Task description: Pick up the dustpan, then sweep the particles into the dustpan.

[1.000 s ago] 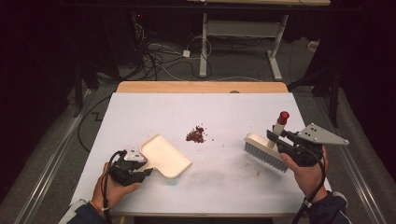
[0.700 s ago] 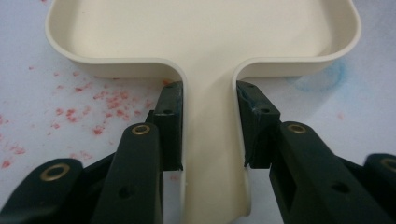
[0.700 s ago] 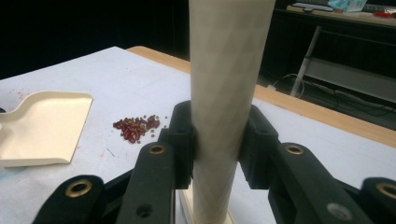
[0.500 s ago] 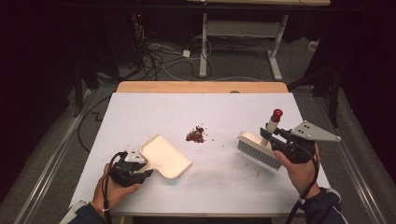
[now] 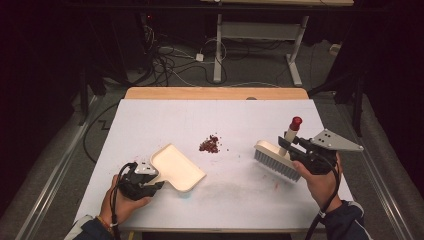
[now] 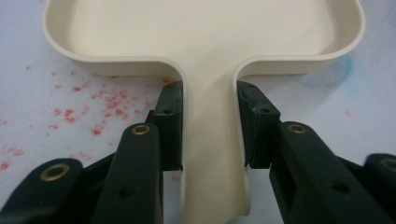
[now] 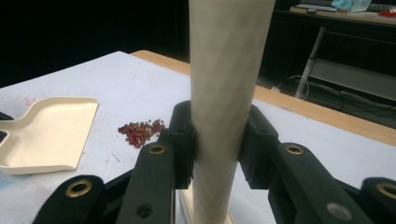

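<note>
Two grippers work at the near edge of the white surface point(image 5: 150, 115), one in each hand. The left gripper point(image 5: 145, 181) sits low at the near left, and its fingers point(image 6: 168, 123) are clamped on the narrow handle of a cream dustpan point(image 5: 176, 168); the left gripper view shows a black pad pressing each side of that handle. The dustpan point(image 6: 205, 32) lies flat on the surface, its tray just ahead of the gripper and its open edge turned toward the middle. Faint red smears mark the surface beside the handle.

The right gripper point(image 5: 295, 150) is at the near right, with its grey plate on top. Its fingers point(image 7: 183, 140) are clenched on the pale handle of a brush point(image 5: 276, 159), which rises upright between them in the right gripper view. The brush point(image 7: 224, 93) has a red tip on its handle, tilted away from the person, and its bristled head points down and left, at the surface or just above it; I cannot tell if it touches.

Farther out, between dustpan and brush and apart from both, lies a small pile of dark red bits point(image 5: 210, 145), also seen in the right gripper view point(image 7: 140, 130). Beyond it a wooden strip point(image 5: 215, 93) edges the far side of the surface, then the floor with cables point(image 5: 165, 60).
</note>
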Demonstrator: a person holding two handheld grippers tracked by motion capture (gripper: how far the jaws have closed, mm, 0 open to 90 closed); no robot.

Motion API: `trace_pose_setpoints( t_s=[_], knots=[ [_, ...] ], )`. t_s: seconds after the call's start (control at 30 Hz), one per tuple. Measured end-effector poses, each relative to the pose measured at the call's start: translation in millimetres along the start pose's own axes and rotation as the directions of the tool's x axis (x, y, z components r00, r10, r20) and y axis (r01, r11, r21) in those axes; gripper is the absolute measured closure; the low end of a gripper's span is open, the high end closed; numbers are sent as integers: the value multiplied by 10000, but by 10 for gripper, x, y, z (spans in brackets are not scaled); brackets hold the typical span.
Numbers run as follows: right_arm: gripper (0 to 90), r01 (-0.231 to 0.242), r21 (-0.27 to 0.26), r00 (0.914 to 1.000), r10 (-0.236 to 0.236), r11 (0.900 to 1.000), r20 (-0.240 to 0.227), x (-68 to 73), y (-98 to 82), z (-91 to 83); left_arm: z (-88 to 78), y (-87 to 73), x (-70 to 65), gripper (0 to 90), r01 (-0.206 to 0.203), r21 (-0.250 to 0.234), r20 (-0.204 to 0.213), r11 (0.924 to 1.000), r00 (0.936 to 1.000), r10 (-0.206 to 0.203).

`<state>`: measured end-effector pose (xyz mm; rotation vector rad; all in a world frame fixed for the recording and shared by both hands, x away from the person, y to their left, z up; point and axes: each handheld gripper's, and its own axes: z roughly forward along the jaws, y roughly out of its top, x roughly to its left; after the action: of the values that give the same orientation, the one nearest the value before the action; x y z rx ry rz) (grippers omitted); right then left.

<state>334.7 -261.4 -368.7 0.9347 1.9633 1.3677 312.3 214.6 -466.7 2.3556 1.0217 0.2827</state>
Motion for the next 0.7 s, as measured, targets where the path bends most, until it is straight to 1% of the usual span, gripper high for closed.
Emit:
trace_pose_setpoints(
  t_s=[0.07,0.1,0.13,0.2,0.33,0.37,0.47,0.5,0.57,0.6,0.7],
  knots=[
    [704,-131,5,9999,131,9999,-25,1,3,9,8,-1,0,638,-2,3,3,10000,10000,2],
    [704,-193,-12,9997,193,9998,-129,-8,5,16,10,-1,1,638,-2,17,6,10000,10000,2],
    [704,-426,-48,9986,425,9991,-319,-19,11,29,12,1,3,638,-15,24,13,10000,10000,15],
    [704,-450,-81,9983,447,9990,-361,-19,14,37,14,3,0,637,-20,21,-5,10000,10000,20],
    [705,-343,-54,9987,341,9994,-377,8,29,84,12,-5,-8,638,-38,58,-40,10000,10000,38],
    [705,-338,-76,9982,334,9994,-501,23,36,115,11,-4,-9,637,-28,58,-36,10000,10000,28],
    [705,-277,-68,9980,273,9996,-566,40,43,149,23,-8,-7,638,26,70,-6,10000,10000,-26],
    [705,-164,-76,9976,159,9998,-671,56,57,192,25,-9,-4,637,14,96,-2,10000,10000,-14],
    [705,-79,-68,9972,74,9999,-751,75,70,247,24,-9,-6,638,39,118,0,9999,10000,-39],
    [705,-79,-68,9972,74,9999,-751,75,70,247,25,-8,-10,638,46,125,-6,9999,10000,-46],
    [705,4,-25,9971,-6,10000,-759,94,88,353,28,-7,-19,638,69,130,-37,9999,10000,-69]
  ],
)
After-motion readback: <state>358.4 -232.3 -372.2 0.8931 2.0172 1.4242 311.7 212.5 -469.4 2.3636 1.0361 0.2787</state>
